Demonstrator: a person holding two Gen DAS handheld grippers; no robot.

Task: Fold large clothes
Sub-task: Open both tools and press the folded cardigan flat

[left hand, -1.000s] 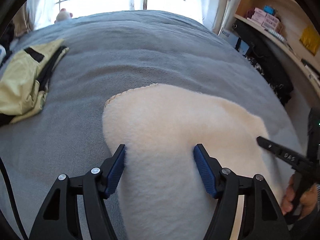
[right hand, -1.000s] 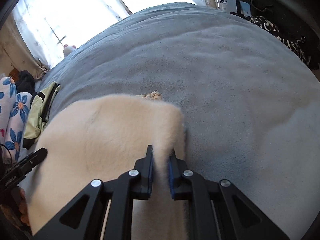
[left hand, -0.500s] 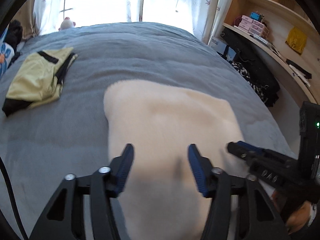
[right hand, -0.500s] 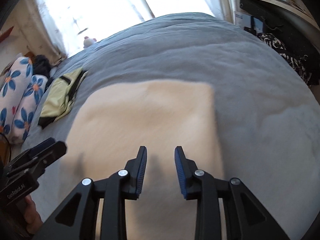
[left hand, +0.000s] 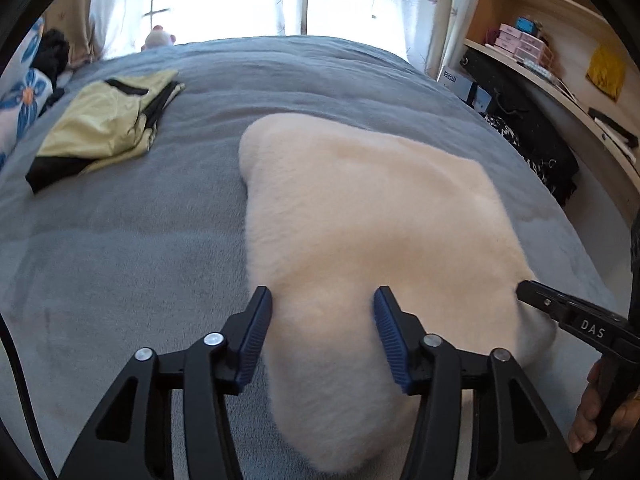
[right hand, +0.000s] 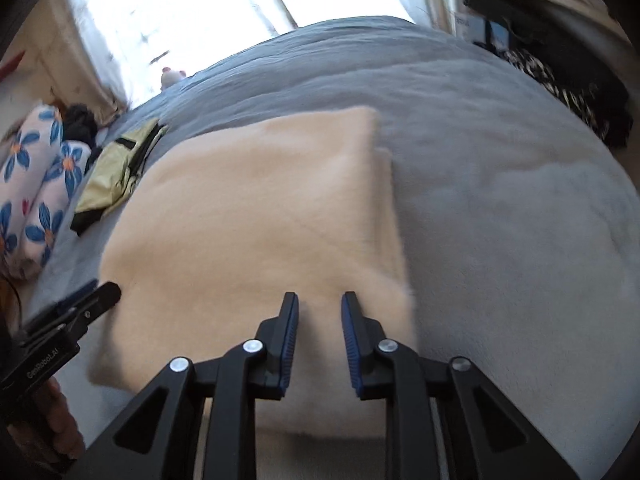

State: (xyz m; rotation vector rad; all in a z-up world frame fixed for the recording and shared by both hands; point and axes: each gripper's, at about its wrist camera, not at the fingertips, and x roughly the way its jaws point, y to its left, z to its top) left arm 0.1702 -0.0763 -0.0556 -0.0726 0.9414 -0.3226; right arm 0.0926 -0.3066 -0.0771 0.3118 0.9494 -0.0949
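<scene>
Cream fleece garment (left hand: 368,232) lies folded flat on the grey bed (left hand: 120,256), directly under and ahead of both tools. Left tool (left hand: 322,334) hangs over its near edge, jaws wide apart, gripping nothing. Right tool (right hand: 319,330) hangs over its near right corner, jaws parted, empty.

Cream fluffy fleece garment (left hand: 360,232): folded into rough rectangle, lying flat on grey bed cover (left hand: 120,248); layered edge visible along right side.
</scene>
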